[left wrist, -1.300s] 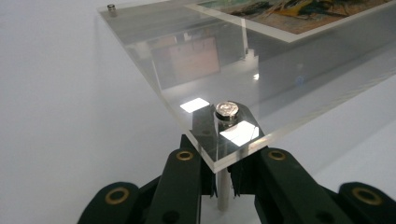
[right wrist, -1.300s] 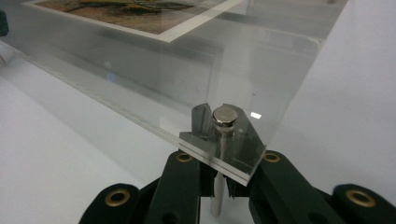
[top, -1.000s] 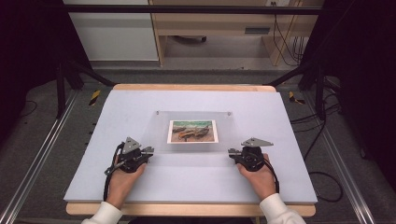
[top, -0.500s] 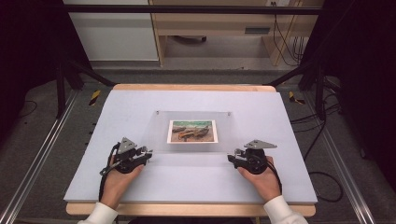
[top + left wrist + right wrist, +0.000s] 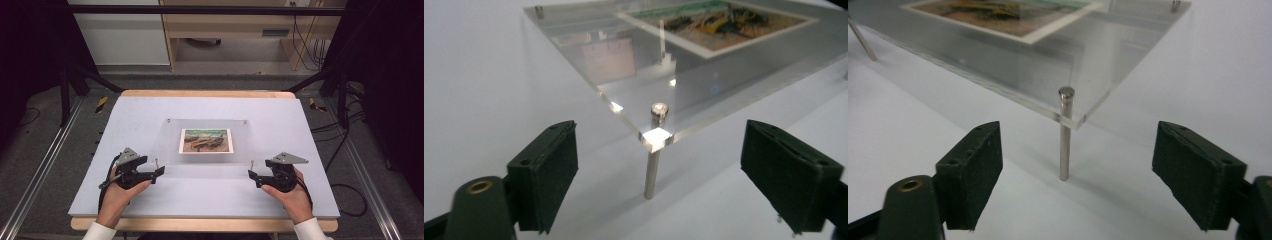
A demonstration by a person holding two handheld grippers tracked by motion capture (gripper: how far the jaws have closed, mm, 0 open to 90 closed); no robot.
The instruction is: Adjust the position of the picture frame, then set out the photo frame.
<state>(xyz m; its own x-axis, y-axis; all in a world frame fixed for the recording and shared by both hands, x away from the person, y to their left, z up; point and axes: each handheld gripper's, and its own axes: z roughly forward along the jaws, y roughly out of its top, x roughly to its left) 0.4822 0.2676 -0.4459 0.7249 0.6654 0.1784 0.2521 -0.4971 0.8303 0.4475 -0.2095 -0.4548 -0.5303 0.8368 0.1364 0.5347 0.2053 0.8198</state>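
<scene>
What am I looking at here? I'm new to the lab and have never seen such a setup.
A person at a white table holds a hand-operated two-jaw tool in each hand: the left gripper and the right gripper. One camera looks down from above; one more rides on each gripper, looking along its black jaws. On the table lies a clear plate on thin metal pins, with a picture under it. Each gripper is open, aimed at a near corner pin. Nothing is held.
</scene>
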